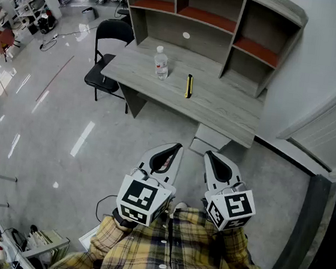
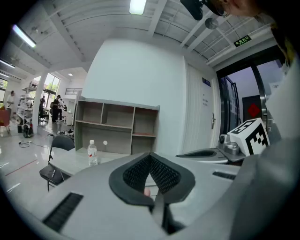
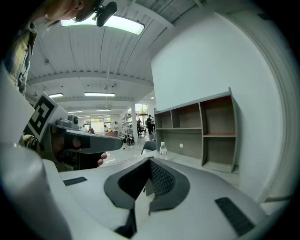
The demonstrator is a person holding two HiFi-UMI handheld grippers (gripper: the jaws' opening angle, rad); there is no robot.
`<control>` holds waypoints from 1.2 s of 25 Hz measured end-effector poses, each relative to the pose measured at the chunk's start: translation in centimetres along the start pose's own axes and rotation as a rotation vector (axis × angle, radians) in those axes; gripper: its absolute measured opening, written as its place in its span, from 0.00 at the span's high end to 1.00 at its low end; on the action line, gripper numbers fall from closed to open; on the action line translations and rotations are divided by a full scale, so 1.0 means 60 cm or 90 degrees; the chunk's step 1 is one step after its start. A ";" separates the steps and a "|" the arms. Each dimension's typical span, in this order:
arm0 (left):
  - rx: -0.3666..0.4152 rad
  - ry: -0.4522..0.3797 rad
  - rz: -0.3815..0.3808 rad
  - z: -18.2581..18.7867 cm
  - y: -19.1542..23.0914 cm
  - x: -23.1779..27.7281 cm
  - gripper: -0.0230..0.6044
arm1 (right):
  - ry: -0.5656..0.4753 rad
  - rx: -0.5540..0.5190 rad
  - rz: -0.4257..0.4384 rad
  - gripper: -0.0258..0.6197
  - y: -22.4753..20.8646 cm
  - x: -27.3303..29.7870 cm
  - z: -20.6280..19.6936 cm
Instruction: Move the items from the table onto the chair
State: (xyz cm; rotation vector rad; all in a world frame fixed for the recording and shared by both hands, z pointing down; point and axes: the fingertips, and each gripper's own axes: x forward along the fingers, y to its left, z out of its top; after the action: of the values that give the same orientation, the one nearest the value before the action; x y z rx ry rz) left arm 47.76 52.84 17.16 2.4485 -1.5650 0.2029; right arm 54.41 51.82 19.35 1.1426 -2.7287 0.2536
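A clear water bottle [image 1: 161, 62] with a red label stands upright on the grey table [image 1: 219, 109]. A yellow and black stick-shaped item [image 1: 189, 85] lies right of it. The black chair [image 1: 107, 57] stands at the table's left end. My left gripper [image 1: 177, 146] and right gripper [image 1: 208, 154] are held side by side close to my body, well short of the table, both shut with nothing in them. The left gripper view shows the shut jaws [image 2: 151, 157], the bottle [image 2: 92, 153] and the chair [image 2: 56, 171] far off. The right gripper view shows its tips [image 3: 150, 161] and the bottle [image 3: 162, 149].
A grey hutch [image 1: 211, 21] with red-lined shelves stands on the table's back. A pale box [image 1: 211, 137] sits on the floor at the table's front. A white wall and a door lie to the right; open grey floor [image 1: 66, 125] lies to the left.
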 end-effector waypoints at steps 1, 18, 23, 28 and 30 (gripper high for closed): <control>0.000 0.001 0.001 0.000 -0.001 0.003 0.96 | 0.002 0.000 0.003 0.93 -0.002 0.000 0.000; -0.033 0.017 0.074 -0.033 0.015 0.004 0.96 | 0.012 0.011 0.064 0.93 -0.007 0.006 -0.027; -0.039 0.015 0.088 -0.035 0.106 0.021 0.96 | 0.016 0.010 0.076 0.93 0.011 0.091 -0.025; -0.034 0.012 0.079 -0.019 0.225 0.038 0.96 | 0.019 0.019 0.056 0.93 0.029 0.201 -0.012; -0.031 0.013 0.074 -0.004 0.279 0.036 0.96 | 0.021 0.022 0.045 0.93 0.045 0.246 0.003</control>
State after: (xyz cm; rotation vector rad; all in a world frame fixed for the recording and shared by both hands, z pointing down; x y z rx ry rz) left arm 33.48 44.24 19.86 2.3142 -1.6851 0.2059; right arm 42.26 43.48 22.20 1.0425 -2.7489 0.3268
